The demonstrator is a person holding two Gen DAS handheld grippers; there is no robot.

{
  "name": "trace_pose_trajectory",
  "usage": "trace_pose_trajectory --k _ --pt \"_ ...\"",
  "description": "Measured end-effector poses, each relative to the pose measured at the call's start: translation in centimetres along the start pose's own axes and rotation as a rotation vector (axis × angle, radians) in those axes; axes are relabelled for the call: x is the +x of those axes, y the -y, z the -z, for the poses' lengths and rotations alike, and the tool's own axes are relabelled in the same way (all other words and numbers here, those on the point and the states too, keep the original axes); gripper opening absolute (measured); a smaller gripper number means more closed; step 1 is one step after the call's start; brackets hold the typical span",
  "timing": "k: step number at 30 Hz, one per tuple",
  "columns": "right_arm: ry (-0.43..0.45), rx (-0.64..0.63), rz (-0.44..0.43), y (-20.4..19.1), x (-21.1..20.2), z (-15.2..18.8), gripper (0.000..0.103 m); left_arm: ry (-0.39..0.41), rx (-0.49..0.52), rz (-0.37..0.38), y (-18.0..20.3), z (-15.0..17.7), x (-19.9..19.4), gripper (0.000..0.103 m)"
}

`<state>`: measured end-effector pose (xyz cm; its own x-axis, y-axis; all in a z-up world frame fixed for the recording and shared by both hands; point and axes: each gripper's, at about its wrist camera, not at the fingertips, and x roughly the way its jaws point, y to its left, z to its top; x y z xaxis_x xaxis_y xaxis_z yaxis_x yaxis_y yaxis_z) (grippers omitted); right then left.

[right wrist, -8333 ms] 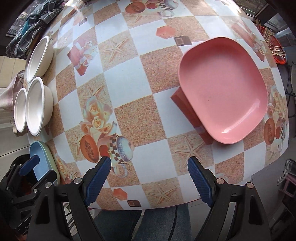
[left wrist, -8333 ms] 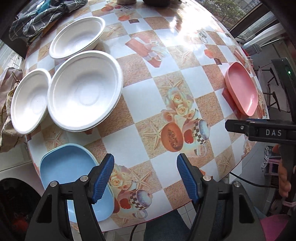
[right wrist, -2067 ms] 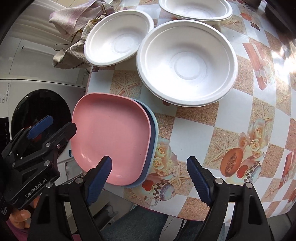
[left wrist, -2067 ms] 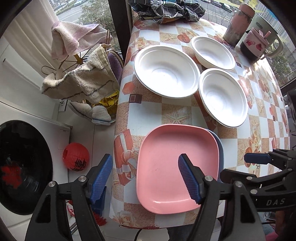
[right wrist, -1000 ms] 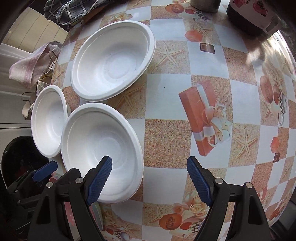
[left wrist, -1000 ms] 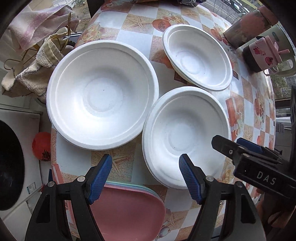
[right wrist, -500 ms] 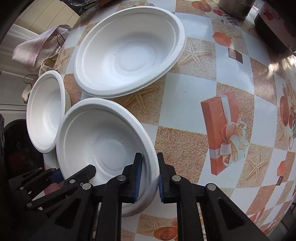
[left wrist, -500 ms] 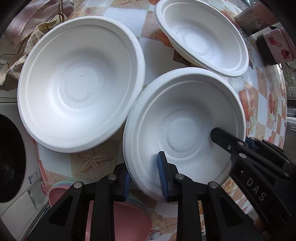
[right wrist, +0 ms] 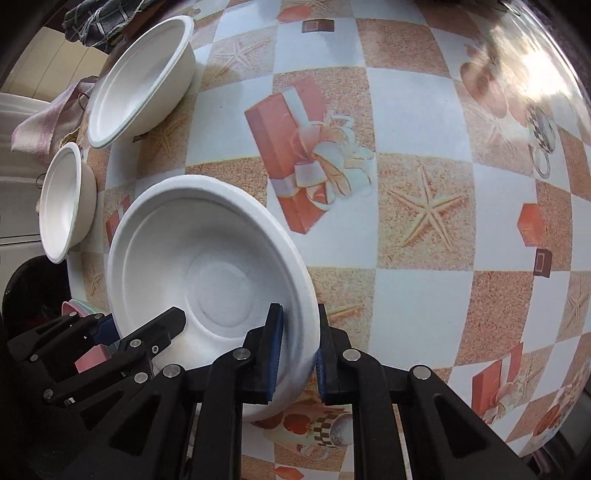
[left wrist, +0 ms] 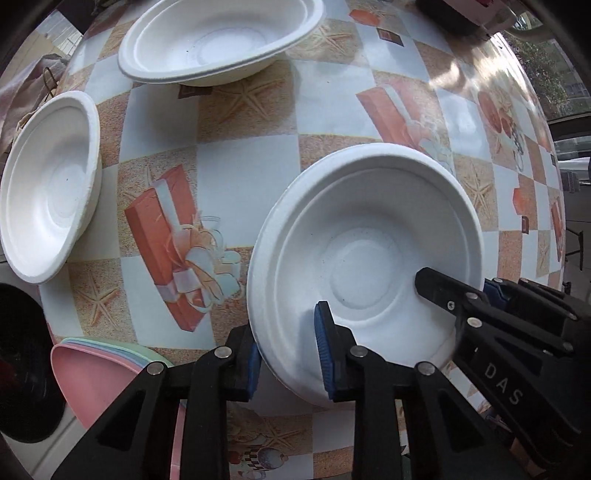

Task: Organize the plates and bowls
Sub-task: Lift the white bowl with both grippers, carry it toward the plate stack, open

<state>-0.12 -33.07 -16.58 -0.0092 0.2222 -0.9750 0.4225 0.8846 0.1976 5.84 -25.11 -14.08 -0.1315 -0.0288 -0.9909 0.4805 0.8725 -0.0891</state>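
Both grippers hold one large white bowl (left wrist: 369, 240) over the checked tablecloth. My left gripper (left wrist: 290, 350) is shut on its near left rim, one pad inside and one outside. My right gripper (right wrist: 297, 347) is shut on the near right rim of the same bowl (right wrist: 207, 258). I cannot tell whether the bowl touches the table. Apart from it, two more white bowls stand on the table, one at the left edge (left wrist: 48, 184) and one at the back (left wrist: 218, 40). A stack of plates with a pink plate (left wrist: 92, 380) on top lies at the near left corner.
The table's left edge runs just beyond the left bowl, with a towel (right wrist: 40, 122) hanging there and a dark washer door (left wrist: 22, 369) below. A plaid cloth (right wrist: 96, 18) lies at the back left. A dark pot (left wrist: 454, 18) stands at the far edge.
Both grippers went from wide open to shut on the bowl's rim. The bowl has since moved right, away from the other two bowls it stood against.
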Motion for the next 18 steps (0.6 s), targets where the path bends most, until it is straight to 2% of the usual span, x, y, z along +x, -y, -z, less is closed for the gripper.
trace_pose_trajectory --k 3,8,17,18 --pt "-0.004 0.045 0.014 2.3 -0.1 1.9 0.017 0.000 0.109 -0.027 3.8 0.7 0.7 0.029" --pt "0.002 0.119 0.038 6.2 -0.7 5.2 0.018 -0.024 0.217 -0.011 8.8 1.6 1.7 0.032" --pt "-0.007 0.219 0.050 10.6 -1.1 9.0 0.018 -0.039 0.356 0.027 15.0 2.0 2.1 0.032" --pt "-0.008 0.227 0.043 10.9 -1.2 9.2 0.018 -0.036 0.364 0.030 15.3 2.0 2.1 0.036"
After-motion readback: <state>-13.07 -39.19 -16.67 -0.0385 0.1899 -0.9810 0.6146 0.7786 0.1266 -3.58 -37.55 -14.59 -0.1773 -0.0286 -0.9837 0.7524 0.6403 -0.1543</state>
